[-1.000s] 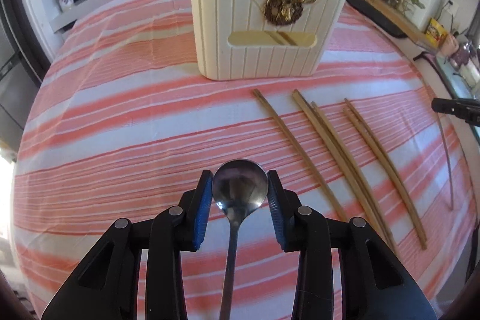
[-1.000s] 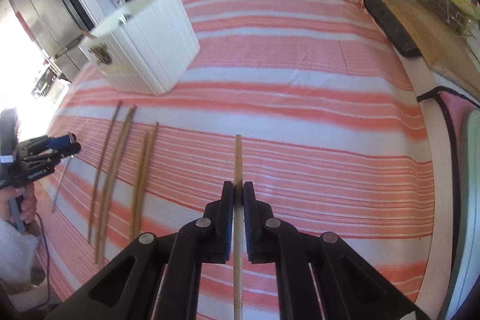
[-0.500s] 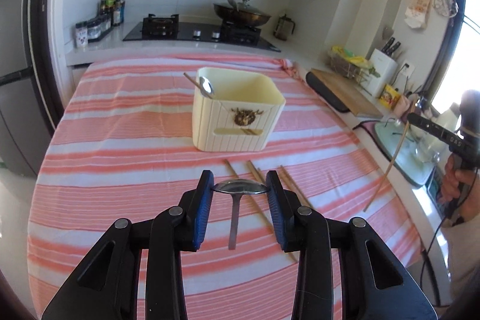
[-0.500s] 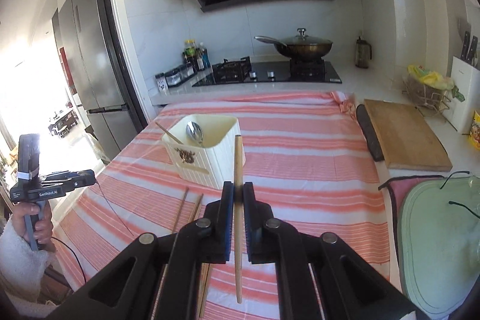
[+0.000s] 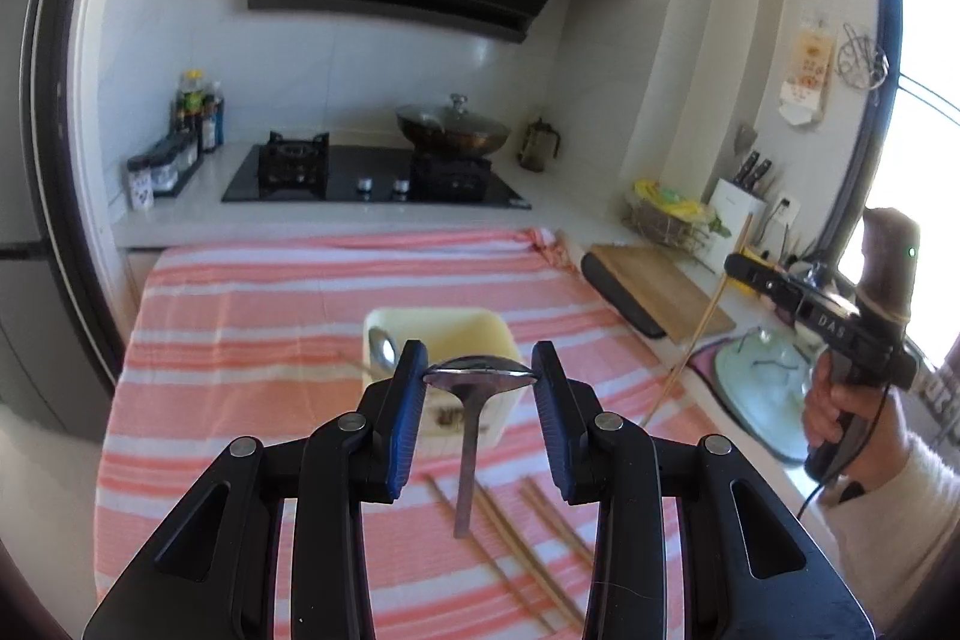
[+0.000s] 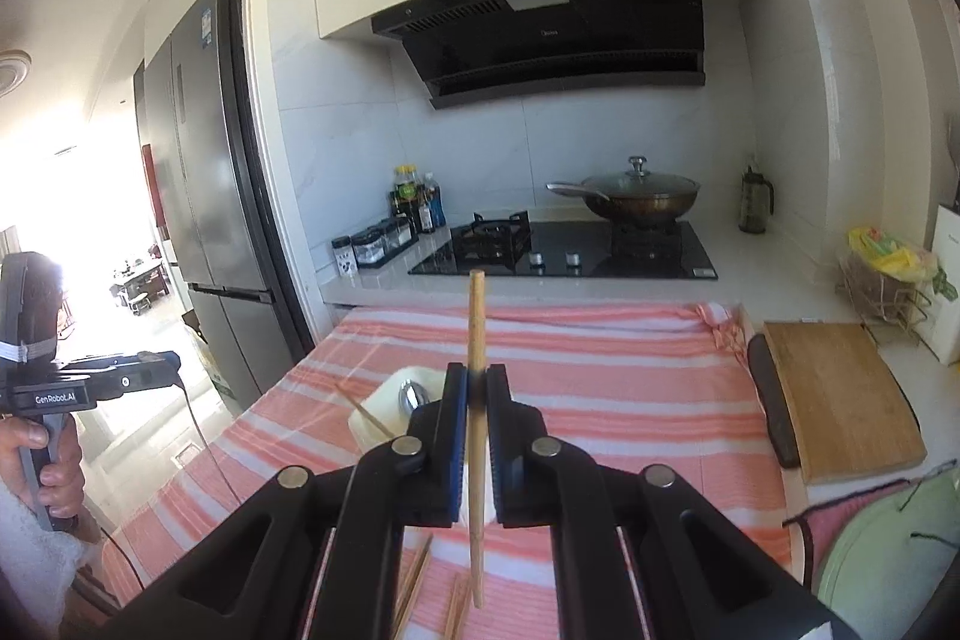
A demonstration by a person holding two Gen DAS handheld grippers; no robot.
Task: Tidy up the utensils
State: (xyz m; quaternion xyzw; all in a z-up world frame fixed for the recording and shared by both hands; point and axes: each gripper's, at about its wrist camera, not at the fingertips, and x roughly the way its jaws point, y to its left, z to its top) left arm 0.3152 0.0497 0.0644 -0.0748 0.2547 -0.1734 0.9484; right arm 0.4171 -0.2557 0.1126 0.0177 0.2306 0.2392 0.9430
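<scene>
My left gripper (image 5: 478,376) is shut on a metal spoon (image 5: 471,436), gripped by its bowl, with the handle hanging down above the striped cloth. Behind it stands the cream utensil holder (image 5: 441,340), with another spoon (image 5: 379,347) and a chopstick inside. My right gripper (image 6: 477,388) is shut on a wooden chopstick (image 6: 477,334), held upright high above the table. The holder (image 6: 384,409) shows just left of its fingers. Several chopsticks (image 5: 510,550) lie on the cloth in front of the holder.
A striped cloth (image 5: 240,340) covers the table. A cutting board (image 6: 840,400) and a green mat (image 6: 888,562) lie on the right. The hob with a wok (image 6: 630,202), bottles and a knife block stand at the back. A fridge (image 6: 198,160) stands at the left.
Both grippers have risen and tilted up from the cloth, each lifting its utensil; the views now take in the kitchen wall and hood. The left gripper has come closer to the holder.
</scene>
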